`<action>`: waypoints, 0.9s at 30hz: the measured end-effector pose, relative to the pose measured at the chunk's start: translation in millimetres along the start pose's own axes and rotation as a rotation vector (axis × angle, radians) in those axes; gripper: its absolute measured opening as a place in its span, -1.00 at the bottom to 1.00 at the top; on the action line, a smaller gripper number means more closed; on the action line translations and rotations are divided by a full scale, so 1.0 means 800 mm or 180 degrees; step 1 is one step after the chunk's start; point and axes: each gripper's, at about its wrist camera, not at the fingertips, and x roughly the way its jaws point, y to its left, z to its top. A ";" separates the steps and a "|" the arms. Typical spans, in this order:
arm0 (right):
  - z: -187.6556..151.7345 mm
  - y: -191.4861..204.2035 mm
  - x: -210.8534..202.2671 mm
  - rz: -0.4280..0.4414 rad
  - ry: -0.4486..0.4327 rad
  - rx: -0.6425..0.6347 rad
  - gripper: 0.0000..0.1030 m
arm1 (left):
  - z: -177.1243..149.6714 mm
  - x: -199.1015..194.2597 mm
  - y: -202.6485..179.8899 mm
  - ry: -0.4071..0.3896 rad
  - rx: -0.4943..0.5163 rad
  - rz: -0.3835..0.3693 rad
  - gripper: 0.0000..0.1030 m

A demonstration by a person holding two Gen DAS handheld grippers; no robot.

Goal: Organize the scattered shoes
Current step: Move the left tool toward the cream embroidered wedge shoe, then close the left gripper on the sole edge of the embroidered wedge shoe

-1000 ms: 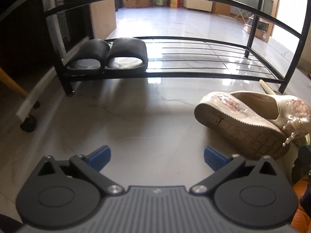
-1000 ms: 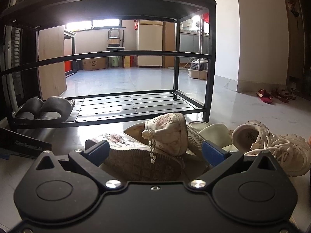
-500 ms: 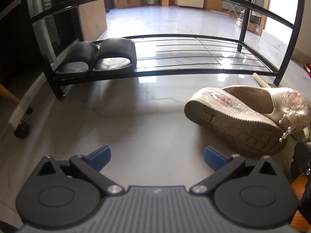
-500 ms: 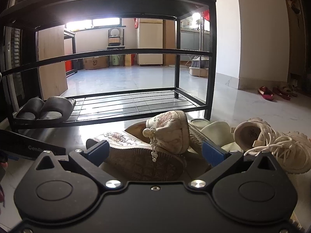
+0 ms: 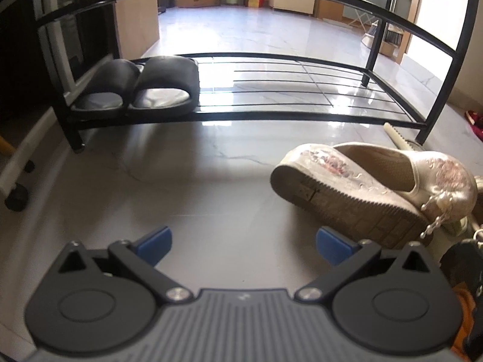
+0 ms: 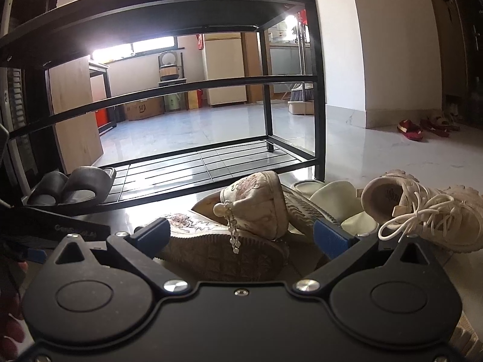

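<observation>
A black metal shoe rack (image 5: pixel 271 114) (image 6: pixel 211 166) stands on the tiled floor. A pair of dark slippers (image 5: pixel 135 87) (image 6: pixel 72 185) sits at the left end of its bottom shelf. A beige embroidered shoe with a bead tassel (image 5: pixel 371 187) (image 6: pixel 229 232) lies on its side in front of the rack. My left gripper (image 5: pixel 243 242) is open and empty over bare floor, left of that shoe. My right gripper (image 6: pixel 240 236) is open, with the embroidered shoe between and just beyond its fingers. A cream slipper (image 6: pixel 335 199) and a white laced sneaker (image 6: pixel 422 208) lie to the right.
A caster foot of a white unit (image 5: pixel 15 199) is at the far left. Red slippers (image 6: pixel 410 128) lie by the far wall. A broom and dustpan (image 6: pixel 299 102) stand behind the rack. The left gripper's body (image 6: pixel 60 226) shows at the left of the right wrist view.
The left gripper has drifted left and back, so the embroidered shoe sits further right in its view. The right gripper has tilted up and moved closer to the embroidered shoe.
</observation>
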 end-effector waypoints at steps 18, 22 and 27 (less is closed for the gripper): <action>0.000 -0.008 0.004 0.0081 0.0010 0.0193 1.00 | 0.052 0.047 -0.052 0.0036 0.0267 -0.0370 0.99; 0.000 -0.010 0.005 0.0098 0.0012 0.0237 1.00 | 0.055 0.049 -0.071 0.0024 0.0421 -0.0555 0.99; -0.001 -0.012 0.006 0.0121 0.0016 0.0291 1.00 | 0.054 0.051 -0.084 0.0008 0.0514 -0.0655 0.99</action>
